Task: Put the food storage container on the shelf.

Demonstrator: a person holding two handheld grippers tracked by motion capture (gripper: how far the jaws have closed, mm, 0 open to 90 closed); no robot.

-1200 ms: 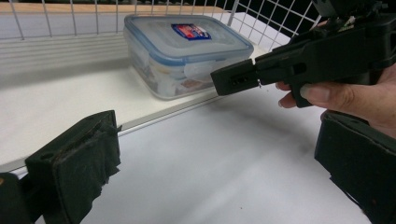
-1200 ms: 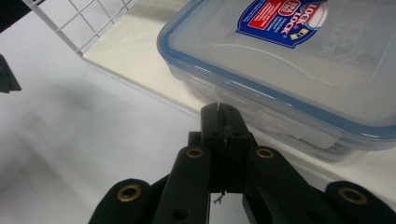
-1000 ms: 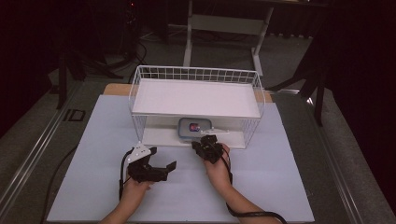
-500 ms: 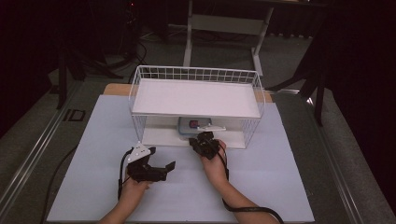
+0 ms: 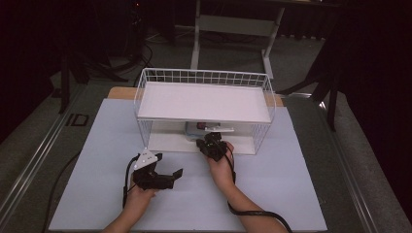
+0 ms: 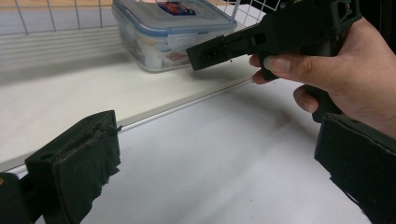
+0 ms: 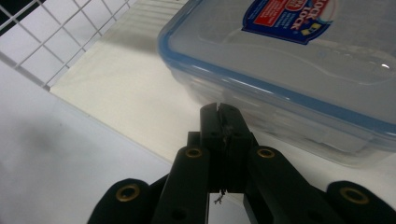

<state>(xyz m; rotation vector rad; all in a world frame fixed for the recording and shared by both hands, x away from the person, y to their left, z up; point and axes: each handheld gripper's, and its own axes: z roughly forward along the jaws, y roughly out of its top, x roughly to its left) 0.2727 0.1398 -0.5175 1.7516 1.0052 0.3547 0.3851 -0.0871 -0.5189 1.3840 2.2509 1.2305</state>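
Note:
A clear plastic food container [image 7: 299, 79] with a blue-rimmed lid and a red-blue label sits on the lower shelf of a white wire rack [image 5: 204, 77]; the container [image 5: 201, 128] lies under the top shelf. My right gripper [image 7: 219, 109] is shut with nothing between its jaws, its tip just short of the container's near wall. In the left gripper view the container [image 6: 173, 28] is at the top, with the right gripper [image 6: 205, 53] reaching toward it. My left gripper [image 5: 177, 173] is open above the white mat, left of the right hand.
The rack's top shelf [image 5: 204, 102] is a bare white board with a wire rim. A white mat [image 5: 291, 194] covers the table in front. A cable [image 5: 257, 213] trails from the right gripper. A desk frame [image 5: 233, 24] stands behind in the dark.
My right gripper has moved forward toward the rack's lower shelf and the container. The left gripper has stayed about where it was, open.

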